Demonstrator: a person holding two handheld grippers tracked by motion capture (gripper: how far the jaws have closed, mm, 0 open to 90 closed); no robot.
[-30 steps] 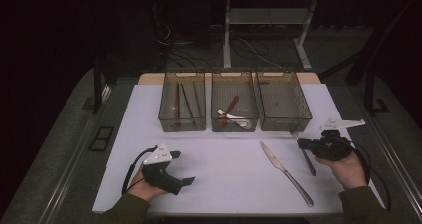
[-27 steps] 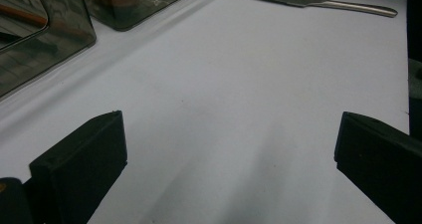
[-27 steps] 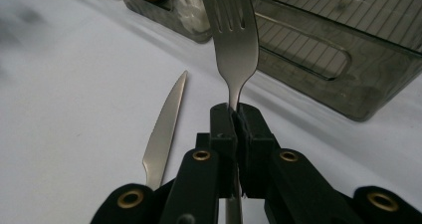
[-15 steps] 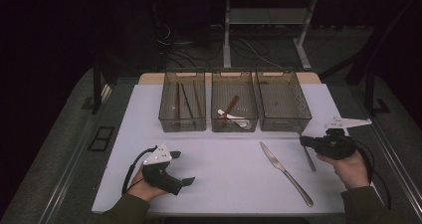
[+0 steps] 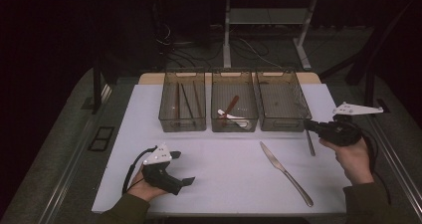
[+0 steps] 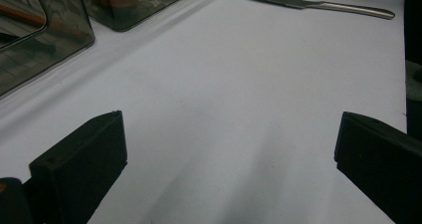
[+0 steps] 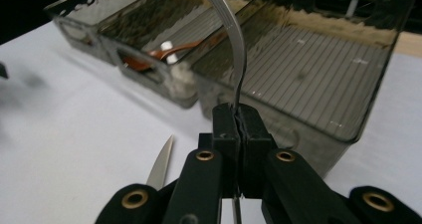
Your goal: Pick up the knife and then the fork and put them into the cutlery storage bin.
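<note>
My right gripper (image 5: 309, 126) hovers at the right of the white table, just in front of the right-hand bin (image 5: 280, 106). It is shut on a silver fork (image 7: 238, 59), pinched edge-on. The fork's tined end curves up over the bin in the right gripper view, and its handle (image 5: 310, 145) hangs down toward the table. My left gripper (image 5: 183, 168) rests on the table at the front left, held by a hand. It is open, and bare table shows between its black jaws (image 6: 229, 149). A table knife (image 5: 286, 171) lies diagonally on the mat between the two hands.
Three smoky clear bins stand in a row at the back. The left bin (image 5: 182, 107) holds dark sticks. The middle bin (image 5: 234, 107) holds red and white utensils. The table's right edge (image 5: 348, 134) is close to my right hand.
My right gripper has risen and drifted slightly right, taking the fork up off the table. The left gripper and the knife have stayed put.
</note>
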